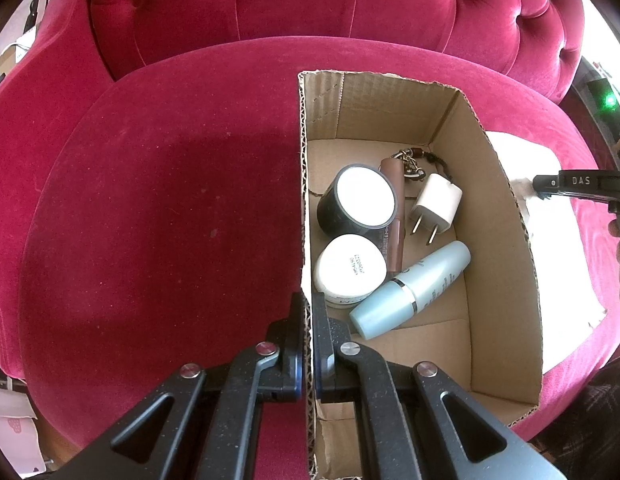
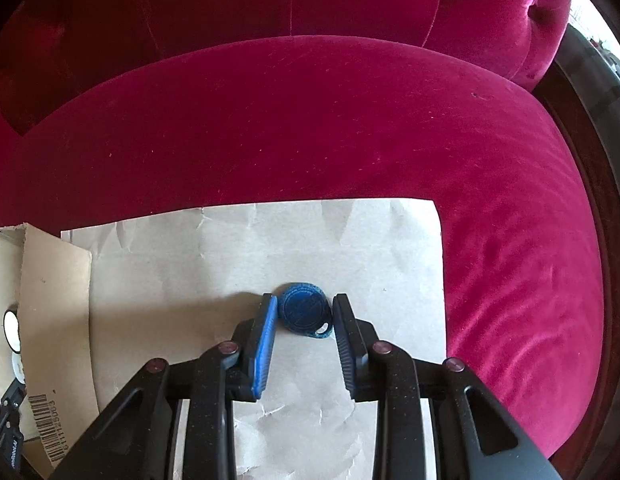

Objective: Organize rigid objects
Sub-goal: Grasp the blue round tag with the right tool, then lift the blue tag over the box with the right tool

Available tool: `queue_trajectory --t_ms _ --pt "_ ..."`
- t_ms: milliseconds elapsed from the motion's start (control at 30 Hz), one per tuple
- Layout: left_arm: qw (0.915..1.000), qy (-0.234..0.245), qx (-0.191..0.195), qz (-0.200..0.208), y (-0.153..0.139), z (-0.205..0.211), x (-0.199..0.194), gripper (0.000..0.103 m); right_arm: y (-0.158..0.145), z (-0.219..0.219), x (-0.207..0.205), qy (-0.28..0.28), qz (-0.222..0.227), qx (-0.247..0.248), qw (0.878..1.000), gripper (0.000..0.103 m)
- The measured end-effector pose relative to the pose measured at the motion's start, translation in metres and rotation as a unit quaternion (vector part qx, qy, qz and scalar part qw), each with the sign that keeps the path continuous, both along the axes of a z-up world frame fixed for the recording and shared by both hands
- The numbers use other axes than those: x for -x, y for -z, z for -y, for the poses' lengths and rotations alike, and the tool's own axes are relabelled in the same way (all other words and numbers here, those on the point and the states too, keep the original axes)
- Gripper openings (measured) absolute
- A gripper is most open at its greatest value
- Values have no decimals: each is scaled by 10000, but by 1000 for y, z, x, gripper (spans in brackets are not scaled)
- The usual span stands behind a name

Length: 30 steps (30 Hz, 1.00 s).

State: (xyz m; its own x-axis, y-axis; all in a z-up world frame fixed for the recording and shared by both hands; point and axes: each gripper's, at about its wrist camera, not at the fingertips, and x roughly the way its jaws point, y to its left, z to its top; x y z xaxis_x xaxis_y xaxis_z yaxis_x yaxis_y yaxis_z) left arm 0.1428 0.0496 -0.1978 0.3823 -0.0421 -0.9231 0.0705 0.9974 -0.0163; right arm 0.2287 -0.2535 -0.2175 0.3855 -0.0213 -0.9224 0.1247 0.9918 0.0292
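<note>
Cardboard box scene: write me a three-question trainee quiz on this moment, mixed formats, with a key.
1. True or false: the left gripper clamps the wall of the cardboard box.
2. What lies between the fingers of the right gripper? A) blue key fob B) white charger plug C) pale blue bottle
3. What does that item rest on?

Key: 1 true; 2 A; 3 the paper sheet.

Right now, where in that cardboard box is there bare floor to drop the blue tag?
In the cardboard box, the floor is bare at the near end, below the pale blue bottle, and at the far end behind the black jar. The middle is crowded: jars, bottle, white plug. The blue tag sits on paper.
</note>
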Motion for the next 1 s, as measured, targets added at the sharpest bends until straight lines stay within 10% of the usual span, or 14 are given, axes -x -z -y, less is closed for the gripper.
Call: queue_trajectory --t_ms 1000 --pt "10000 0 -7 0 0 0 0 3 -82 -45 29 -495 191 -116 9985 30"
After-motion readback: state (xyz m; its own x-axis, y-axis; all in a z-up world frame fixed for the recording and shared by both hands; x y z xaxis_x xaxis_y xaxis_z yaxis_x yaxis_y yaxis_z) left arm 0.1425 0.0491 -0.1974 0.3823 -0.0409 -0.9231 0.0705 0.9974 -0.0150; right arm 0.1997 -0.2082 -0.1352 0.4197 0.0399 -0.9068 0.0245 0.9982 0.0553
